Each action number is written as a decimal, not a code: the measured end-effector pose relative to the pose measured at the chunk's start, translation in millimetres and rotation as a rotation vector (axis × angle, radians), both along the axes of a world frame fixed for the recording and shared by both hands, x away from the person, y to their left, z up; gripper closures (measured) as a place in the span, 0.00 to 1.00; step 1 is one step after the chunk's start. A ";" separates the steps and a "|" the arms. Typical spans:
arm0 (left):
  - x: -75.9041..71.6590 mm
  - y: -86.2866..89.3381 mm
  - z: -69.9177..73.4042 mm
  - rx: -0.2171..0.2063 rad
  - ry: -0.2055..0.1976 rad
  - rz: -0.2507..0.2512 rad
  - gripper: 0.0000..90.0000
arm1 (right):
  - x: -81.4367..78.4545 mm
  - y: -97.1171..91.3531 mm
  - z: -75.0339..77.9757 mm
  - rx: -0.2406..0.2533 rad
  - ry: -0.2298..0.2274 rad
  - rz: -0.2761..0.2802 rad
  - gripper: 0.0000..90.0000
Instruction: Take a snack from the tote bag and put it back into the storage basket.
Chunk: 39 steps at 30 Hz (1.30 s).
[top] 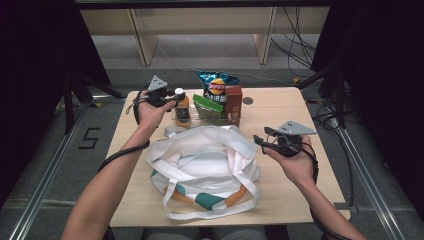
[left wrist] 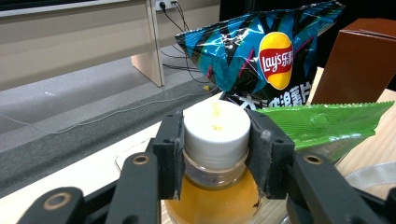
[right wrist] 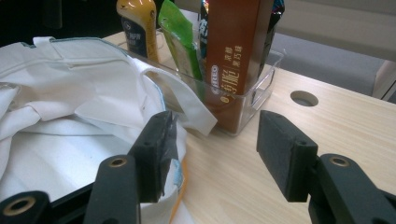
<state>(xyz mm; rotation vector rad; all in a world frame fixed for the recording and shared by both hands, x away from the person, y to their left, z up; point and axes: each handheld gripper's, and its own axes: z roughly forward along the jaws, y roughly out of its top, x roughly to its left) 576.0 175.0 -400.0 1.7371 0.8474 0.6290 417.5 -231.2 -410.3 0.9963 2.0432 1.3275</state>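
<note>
Pale wood table (top: 300, 110) at frame centre in the high view, grey floor and dark curtains around it, wooden shelving along the top; a white bag (top: 205, 165) lies at lower centre, with a clear bin (right wrist: 261, 88) of snacks behind it at upper centre. Left forearm runs up from bottom left, left gripper (left wrist: 215, 140) level, jaws partly closed and clamped on the white cap of the bottle (top: 182, 106) standing in the bin's left end. Right hand sits centre right, right gripper (right wrist: 212, 154) aimed left beside the bag, jaws apart, left pad touching the bag's edge, nothing gripped.
</note>
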 end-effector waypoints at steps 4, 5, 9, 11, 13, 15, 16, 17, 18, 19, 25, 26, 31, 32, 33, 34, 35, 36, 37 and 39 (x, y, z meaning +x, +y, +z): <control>0.0 -0.2 -1.0 0.001 0.000 -0.001 0.65 | -2.1 1.0 0.3 0.014 0.031 -0.009 0.52; -0.1 -0.4 -1.7 0.000 0.004 0.001 0.65 | -1.4 0.6 0.1 0.011 0.025 -0.004 0.52; 0.4 -0.4 -4.0 -0.001 0.009 0.003 0.65 | 0.1 0.7 -1.2 0.004 -0.006 -0.003 0.52; 0.5 -0.6 -4.8 -0.003 0.011 0.002 0.65 | -0.9 0.5 -0.4 -0.007 0.012 0.005 0.52; 0.6 -0.8 -5.3 -0.003 0.012 0.002 0.65 | -1.2 3.0 -1.9 0.015 0.005 -0.010 0.52; 0.5 -0.7 -5.8 -0.002 0.013 0.001 0.65 | -0.3 2.1 -1.6 0.003 -0.005 -0.001 0.52; 0.5 -0.6 -6.2 -0.001 0.015 0.002 0.65 | -0.1 1.4 -1.3 -0.005 -0.003 0.005 0.52; 0.8 -0.4 -6.7 0.002 0.013 0.001 0.65 | -0.9 2.5 -2.0 0.012 0.008 -0.002 0.52; 0.7 -0.5 -7.2 -0.001 0.017 0.004 0.65 | 0.4 1.4 -2.0 0.000 0.000 0.006 0.52; 0.7 -0.2 -7.6 -0.002 0.018 0.004 0.65 | -0.9 1.7 -1.6 0.002 0.025 0.003 0.52; 1.5 1.1 -10.6 -0.001 0.029 0.009 0.65 | -0.2 1.8 -1.9 0.004 0.013 0.005 0.52; 1.6 1.3 -11.4 -0.001 0.031 0.008 0.65 | 0.3 1.0 -1.8 -0.001 0.001 0.004 0.52; 1.6 1.9 -12.7 -0.002 0.036 0.009 0.65 | 0.7 1.4 -1.9 0.001 -0.008 0.004 0.52; 1.6 1.9 -12.5 -0.001 0.037 0.008 0.65 | -0.8 2.7 -1.9 0.014 0.010 -0.003 0.52; 1.7 1.9 -12.5 -0.002 0.039 0.010 0.65 | -1.8 3.4 -1.7 0.020 0.034 -0.003 0.52; 1.9 2.0 -12.7 -0.003 0.037 0.011 0.65 | -0.7 2.9 -2.1 0.014 0.016 0.003 0.52; 1.9 2.1 -13.0 -0.005 0.038 0.011 0.65 | -0.9 2.1 -1.6 0.003 0.022 0.008 0.52; 1.8 2.0 -13.0 -0.006 0.039 0.011 0.65 | 0.1 1.7 -2.1 -0.002 0.004 0.007 0.52; 1.8 2.1 -12.8 -0.004 0.040 0.010 0.65 | -1.3 1.7 -1.4 -0.003 0.027 0.005 0.52; 2.1 2.5 -12.6 -0.006 0.043 0.011 0.65 | -1.3 1.8 -1.2 -0.001 0.029 0.005 0.52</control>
